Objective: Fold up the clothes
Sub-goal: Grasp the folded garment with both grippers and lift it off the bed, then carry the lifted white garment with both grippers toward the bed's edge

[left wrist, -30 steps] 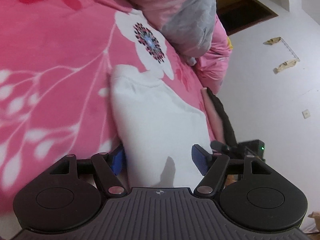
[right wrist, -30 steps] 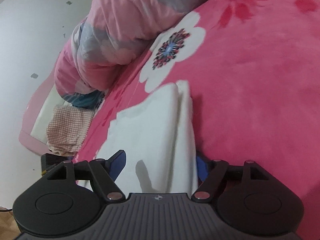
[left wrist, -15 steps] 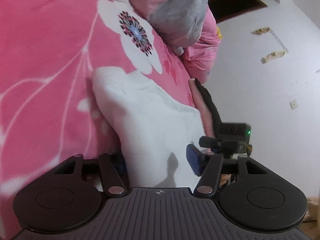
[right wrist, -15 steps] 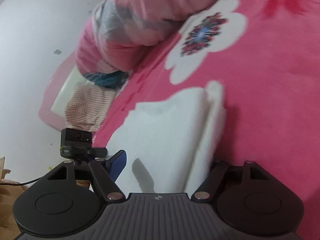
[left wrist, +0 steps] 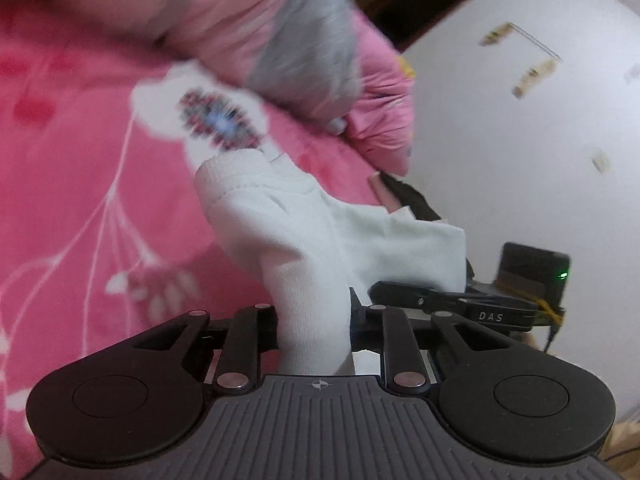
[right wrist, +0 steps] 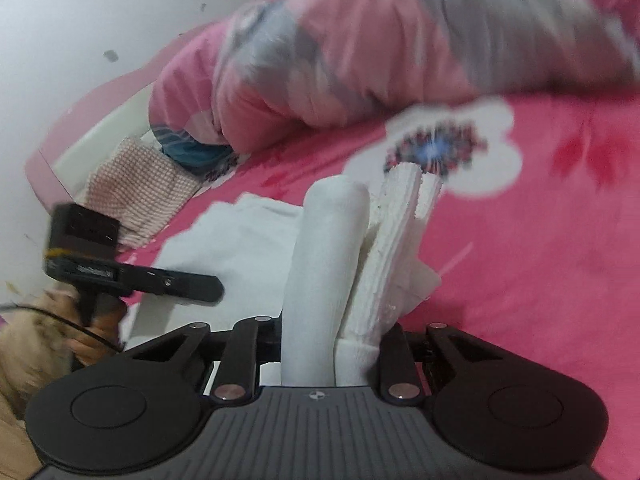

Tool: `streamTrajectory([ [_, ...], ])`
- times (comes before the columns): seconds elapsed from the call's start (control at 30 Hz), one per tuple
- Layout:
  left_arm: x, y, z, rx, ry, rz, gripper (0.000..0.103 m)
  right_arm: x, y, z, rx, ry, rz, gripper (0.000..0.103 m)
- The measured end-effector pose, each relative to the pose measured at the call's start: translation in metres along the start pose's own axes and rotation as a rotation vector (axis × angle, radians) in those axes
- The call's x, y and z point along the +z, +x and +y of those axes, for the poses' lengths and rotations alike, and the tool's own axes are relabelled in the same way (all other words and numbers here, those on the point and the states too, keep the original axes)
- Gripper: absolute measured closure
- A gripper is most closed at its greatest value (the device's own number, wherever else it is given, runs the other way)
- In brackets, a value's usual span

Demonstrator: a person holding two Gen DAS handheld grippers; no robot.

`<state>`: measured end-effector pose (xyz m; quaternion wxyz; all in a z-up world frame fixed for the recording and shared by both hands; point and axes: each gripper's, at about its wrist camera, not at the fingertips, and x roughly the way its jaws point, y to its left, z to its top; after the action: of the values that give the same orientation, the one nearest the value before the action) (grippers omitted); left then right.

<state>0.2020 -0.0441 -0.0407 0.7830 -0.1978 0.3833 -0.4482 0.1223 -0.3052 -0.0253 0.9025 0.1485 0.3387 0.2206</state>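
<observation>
Left wrist view: the left tongs [left wrist: 314,320] have just been closing and now pinch a bunched corner of the white knitted garment [left wrist: 280,216], which rises out of the jaws and stretches away, lifted off the bright pink fleece blanket with white flower prints [left wrist: 80,184] that covers the bed. To the left of the garment lies only blanket; past its far ribbed edge sits the large white flower with a dark beaded centre [left wrist: 218,120]. Beyond that flower a rumpled pink and grey quilt [left wrist: 288,32] is heaped. To the right of the garment the other black handheld device [left wrist: 460,304] reaches in below the cloth's right corner, with the white floor [left wrist: 520,160] behind it.

Right wrist view: at the far left a hand [right wrist: 92,332] grips the left device. Right of it the garment [right wrist: 240,248] spreads flat over the blanket [right wrist: 540,260], and a pink checked cloth [right wrist: 136,188] lies at the bed's edge behind it. The right tongs [right wrist: 330,340] have also just been closing and clamp a thick roll of the same garment, several layers standing up from the jaws; motion blur makes the count unclear, perhaps three folds. The quilt [right wrist: 360,40] fills the background.
</observation>
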Motion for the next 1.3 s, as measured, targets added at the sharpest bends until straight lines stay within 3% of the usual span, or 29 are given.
streamTrajectory([
  [0.43,-0.054,-0.048,-0.154,0.062,0.507,-0.164,0.085,-0.075,-0.115,0.134,-0.39,-0.328,-0.359,0.082],
  [0.57,-0.064,-0.055,-0.19,0.057,0.606,-0.202,0.085,-0.094,-0.145,0.155,-0.435,-0.332,-0.47,0.082],
  [0.9,-0.047,-0.045,-0.276,-0.012,0.82,-0.267,0.085,-0.091,-0.227,0.164,-0.551,-0.352,-0.688,0.082],
  [1.13,-0.031,-0.006,-0.346,-0.118,0.906,-0.28,0.085,-0.075,-0.285,0.149,-0.706,-0.363,-0.797,0.082],
  [1.3,-0.039,0.032,-0.393,-0.19,0.95,-0.257,0.085,-0.085,-0.319,0.131,-0.811,-0.302,-0.852,0.082],
])
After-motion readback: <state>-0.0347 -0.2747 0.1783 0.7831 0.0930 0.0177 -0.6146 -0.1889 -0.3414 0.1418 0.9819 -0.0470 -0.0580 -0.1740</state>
